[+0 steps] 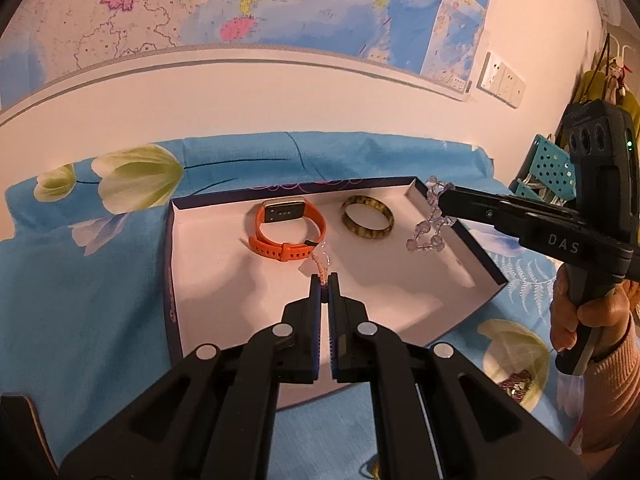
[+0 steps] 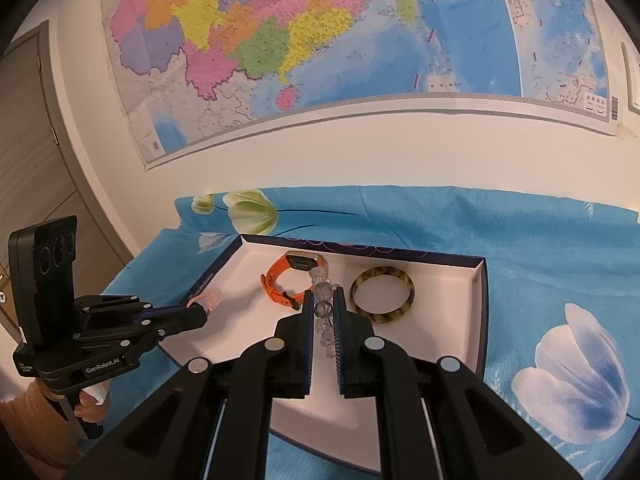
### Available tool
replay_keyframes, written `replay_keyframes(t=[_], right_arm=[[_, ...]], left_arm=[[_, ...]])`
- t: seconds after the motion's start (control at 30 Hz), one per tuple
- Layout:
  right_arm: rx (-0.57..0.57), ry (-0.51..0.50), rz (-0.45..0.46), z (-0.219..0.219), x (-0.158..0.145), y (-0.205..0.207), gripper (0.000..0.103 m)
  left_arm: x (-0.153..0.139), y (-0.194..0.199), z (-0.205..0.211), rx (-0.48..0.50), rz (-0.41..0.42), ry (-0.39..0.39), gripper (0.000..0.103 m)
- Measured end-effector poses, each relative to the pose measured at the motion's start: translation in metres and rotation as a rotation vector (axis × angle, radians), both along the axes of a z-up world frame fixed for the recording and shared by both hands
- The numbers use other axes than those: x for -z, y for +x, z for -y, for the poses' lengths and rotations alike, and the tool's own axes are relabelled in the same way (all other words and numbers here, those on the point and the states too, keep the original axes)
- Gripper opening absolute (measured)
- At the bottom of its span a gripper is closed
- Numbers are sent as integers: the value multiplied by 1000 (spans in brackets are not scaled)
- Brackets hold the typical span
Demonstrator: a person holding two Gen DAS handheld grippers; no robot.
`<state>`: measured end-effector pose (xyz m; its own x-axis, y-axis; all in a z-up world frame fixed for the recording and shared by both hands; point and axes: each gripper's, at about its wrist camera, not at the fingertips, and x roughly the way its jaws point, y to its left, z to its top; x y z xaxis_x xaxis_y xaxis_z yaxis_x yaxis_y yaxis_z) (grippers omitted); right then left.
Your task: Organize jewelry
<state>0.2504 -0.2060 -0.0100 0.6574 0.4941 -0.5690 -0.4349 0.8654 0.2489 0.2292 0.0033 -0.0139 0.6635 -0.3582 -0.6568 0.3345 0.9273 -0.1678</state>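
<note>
**Both grippers holding jewelry over the tray**

Pinching a pink braided cord [image 1: 321,270] in the nearly closed left gripper [image 1: 325,282], pendant dangling beyond the tips. Clamping a clear bead bracelet [image 2: 323,308] between the right gripper [image 2: 323,300] jaws, narrowly parted, beads hanging over the right rim of the white tray [image 1: 208,280]. Lying inside toward the far wall: orange watch [image 1: 286,230], mottled bangle [image 1: 367,216]; near floor bare. Reaching in from opposite sides.

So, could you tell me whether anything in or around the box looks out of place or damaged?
Nothing stands out. The orange watch and the mottled bangle lie flat and apart in the open box, with no visible damage. The left gripper holds a pink corded charm, the right gripper a clear bead bracelet.
</note>
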Motion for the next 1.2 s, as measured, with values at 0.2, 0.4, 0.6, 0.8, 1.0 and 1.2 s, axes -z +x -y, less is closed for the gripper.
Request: replay_keyframes(t=[0.2,0.4,0.6,0.8,1.0,1.2], right_arm=[[10,-10,-11,-2,6,10,8],[11,-15,-26,-3,13,16,8],[11,-18,-30,-5,16,20,8],[7,-21,-43,-8,22,26,8],[-12,-26,-82,-12,31,33,8],[-26,-37,-114,-15,40,35,8]], left_arm=[[6,11,1,-6,-24,11,4],[14,20,3,-9,-45,35,4],[20,26,6,-13,-61,47,4],[24,34,9,-14,-76,57,4],[33,42,11,-19,-106,69,4],[37,50,11,-28,-129,68,4]])
